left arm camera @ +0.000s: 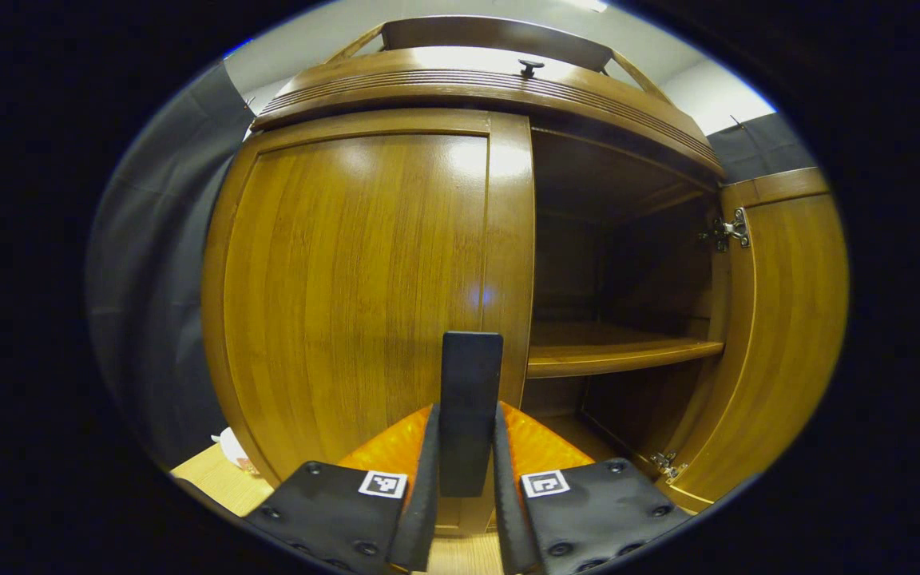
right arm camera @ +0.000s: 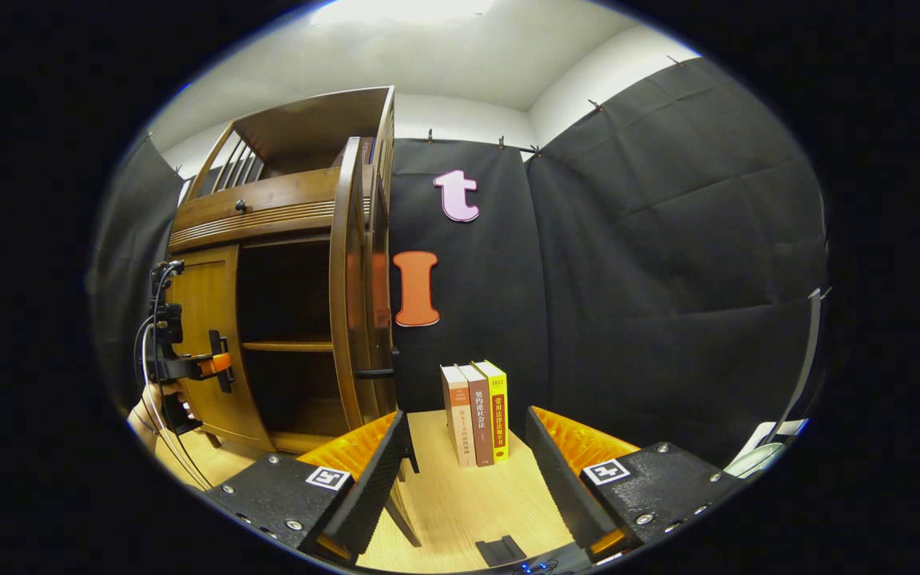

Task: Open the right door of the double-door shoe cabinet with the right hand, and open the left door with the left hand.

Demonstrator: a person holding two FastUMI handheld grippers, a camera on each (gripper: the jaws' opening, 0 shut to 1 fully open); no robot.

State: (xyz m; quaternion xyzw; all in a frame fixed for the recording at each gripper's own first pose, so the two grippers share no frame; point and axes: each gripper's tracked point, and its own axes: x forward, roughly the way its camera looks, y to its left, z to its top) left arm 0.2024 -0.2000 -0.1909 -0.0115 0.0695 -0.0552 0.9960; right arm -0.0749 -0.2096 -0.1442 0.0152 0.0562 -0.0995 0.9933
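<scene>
**Right door open, left door gripped by its handle**

Left gripper (left arm camera: 466, 447) clamped on the dark upright handle (left arm camera: 471, 399) of the left door (left arm camera: 348, 287), both fingers pressed against the handle's sides. Left door seen shut, flush under the cabinet's moulded top. Right door (left arm camera: 779, 335) swung wide on its hinges (left arm camera: 727, 231), with the dark interior and a wooden shelf (left arm camera: 620, 351) exposed between the two doors.

From the right gripper view: right gripper (right arm camera: 466, 471) held apart and empty, well clear of the shoe cabinet (right arm camera: 284, 263). Right door (right arm camera: 348, 287) viewed edge-on, its handle (right arm camera: 376, 373) sticking out toward the black cloth wall. Left gripper (right arm camera: 212, 366) visible farther off on the left door's handle, held by a hand (right arm camera: 158, 411). Three books (right arm camera: 477, 411) stood upright on the wooden table (right arm camera: 468, 495), beside the open door and in front of the right gripper's fingers.
</scene>
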